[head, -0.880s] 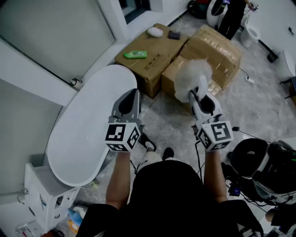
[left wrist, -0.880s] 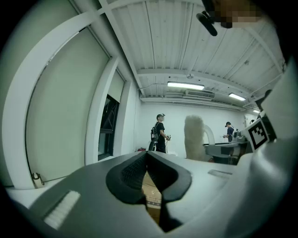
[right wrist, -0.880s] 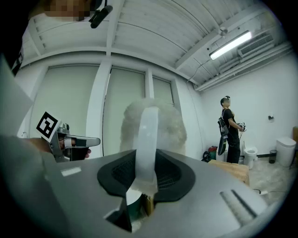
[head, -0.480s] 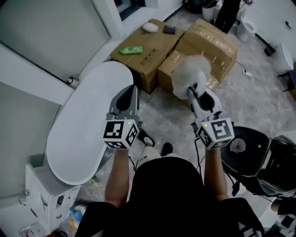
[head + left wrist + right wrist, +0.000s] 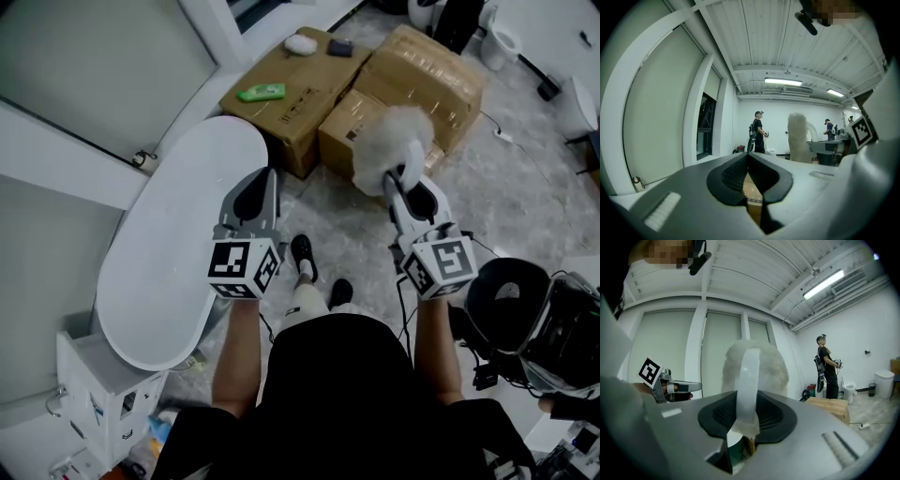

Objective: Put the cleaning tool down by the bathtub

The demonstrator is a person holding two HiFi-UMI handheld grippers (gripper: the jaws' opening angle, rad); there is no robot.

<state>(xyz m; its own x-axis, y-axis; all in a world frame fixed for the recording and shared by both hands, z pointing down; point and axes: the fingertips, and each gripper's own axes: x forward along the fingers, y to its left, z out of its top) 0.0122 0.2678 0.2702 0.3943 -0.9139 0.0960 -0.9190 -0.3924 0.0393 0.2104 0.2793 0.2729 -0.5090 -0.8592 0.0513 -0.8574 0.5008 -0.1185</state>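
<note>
The cleaning tool is a fluffy white duster (image 5: 392,145) on a flat white handle (image 5: 747,380). My right gripper (image 5: 405,185) is shut on that handle, and the duster head stands out ahead of it, over the floor in front of the cardboard boxes. The right gripper view shows the handle pinched between the black pads (image 5: 776,416), with the fluffy head (image 5: 774,367) behind. The white oval bathtub (image 5: 178,244) lies to the left. My left gripper (image 5: 258,187) hovers by the tub's right rim, jaws together and empty (image 5: 747,171). The duster (image 5: 799,138) shows to its right.
Cardboard boxes (image 5: 281,108) (image 5: 431,80) stand beyond the tub's far end, a green pack (image 5: 261,92) on one. A white cabinet (image 5: 103,394) sits at the tub's near end. Black gear and cables (image 5: 511,300) lie at right. The holder's shoes (image 5: 302,255) are between the grippers. People (image 5: 758,133) stand far off.
The holder has stepped forward: one shoe now shows further ahead between the grippers. The tub and boxes have shifted a little in view. Both grippers keep their pose, the duster still held.
</note>
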